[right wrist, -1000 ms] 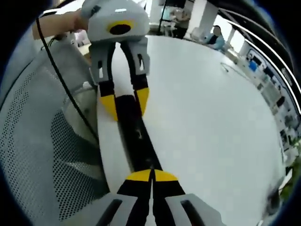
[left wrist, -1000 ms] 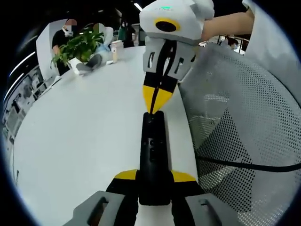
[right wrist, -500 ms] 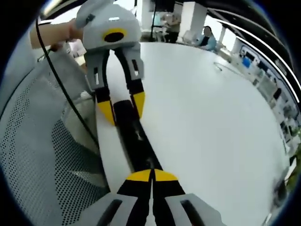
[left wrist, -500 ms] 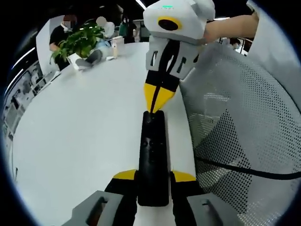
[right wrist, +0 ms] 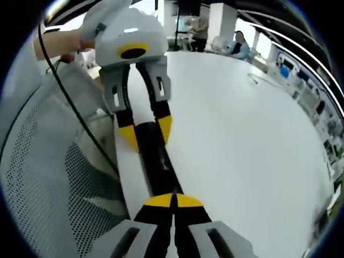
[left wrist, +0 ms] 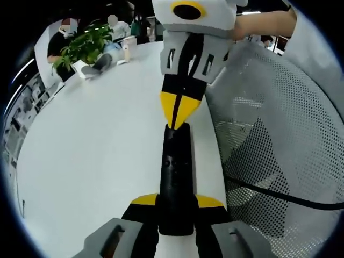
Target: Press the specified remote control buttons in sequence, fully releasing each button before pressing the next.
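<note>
1. The remote control [left wrist: 176, 177] lies flat near the edge of the white desk [left wrist: 97, 145].
2. The left gripper [left wrist: 176, 207] clamps its near end; jaws narrow, holding.
3. The right gripper [left wrist: 175, 124], jaws together, touches its far end.
4. Judgement: light, rigid, smooth; hold by the long sides.

White table [left wrist: 97, 150] w/ black remote [left wrist: 176, 177] near edge; far end: potted plant [left wrist: 86, 48], maybe a cup [left wrist: 129, 47].

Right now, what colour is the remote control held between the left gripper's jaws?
Black, seen best in the left gripper view, where the remote control lies on the white table.
</note>
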`<control>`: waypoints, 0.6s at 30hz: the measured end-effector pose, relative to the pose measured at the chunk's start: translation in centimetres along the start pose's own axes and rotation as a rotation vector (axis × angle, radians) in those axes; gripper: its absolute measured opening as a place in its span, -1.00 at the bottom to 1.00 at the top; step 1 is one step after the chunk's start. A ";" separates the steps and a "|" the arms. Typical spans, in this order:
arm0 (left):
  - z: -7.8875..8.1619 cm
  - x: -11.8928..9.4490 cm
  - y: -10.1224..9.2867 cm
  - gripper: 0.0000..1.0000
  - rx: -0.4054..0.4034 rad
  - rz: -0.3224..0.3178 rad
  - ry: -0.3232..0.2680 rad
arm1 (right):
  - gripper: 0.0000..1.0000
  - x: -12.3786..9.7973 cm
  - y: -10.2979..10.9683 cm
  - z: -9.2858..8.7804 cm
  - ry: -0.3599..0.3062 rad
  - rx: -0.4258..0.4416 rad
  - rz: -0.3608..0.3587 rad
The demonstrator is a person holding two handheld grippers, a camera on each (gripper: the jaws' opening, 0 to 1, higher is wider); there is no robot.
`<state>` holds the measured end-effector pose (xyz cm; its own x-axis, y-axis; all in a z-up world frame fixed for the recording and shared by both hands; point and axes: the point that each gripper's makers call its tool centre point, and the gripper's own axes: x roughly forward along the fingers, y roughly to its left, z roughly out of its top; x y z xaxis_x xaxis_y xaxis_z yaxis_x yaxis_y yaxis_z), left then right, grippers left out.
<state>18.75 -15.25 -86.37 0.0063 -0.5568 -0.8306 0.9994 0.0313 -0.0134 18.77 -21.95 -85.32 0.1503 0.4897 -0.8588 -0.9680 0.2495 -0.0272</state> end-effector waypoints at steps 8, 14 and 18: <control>0.0 0.0 0.0 -0.54 -0.015 0.002 -0.019 | -1.00 0.0 -0.1 -0.1 -0.001 -0.042 -0.004; 0.0 0.0 0.0 -0.54 -0.017 0.002 -0.022 | -1.00 0.1 0.0 0.0 0.031 -0.091 0.001; 0.0 0.0 -0.1 -0.54 -0.016 0.005 -0.024 | -1.00 0.1 -0.1 -0.1 0.030 -0.047 -0.008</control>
<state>18.69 -15.29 -86.39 0.0126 -0.5764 -0.8170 0.9987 0.0474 -0.0180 18.86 -21.97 -85.46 0.1523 0.4623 -0.8735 -0.9753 0.2134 -0.0571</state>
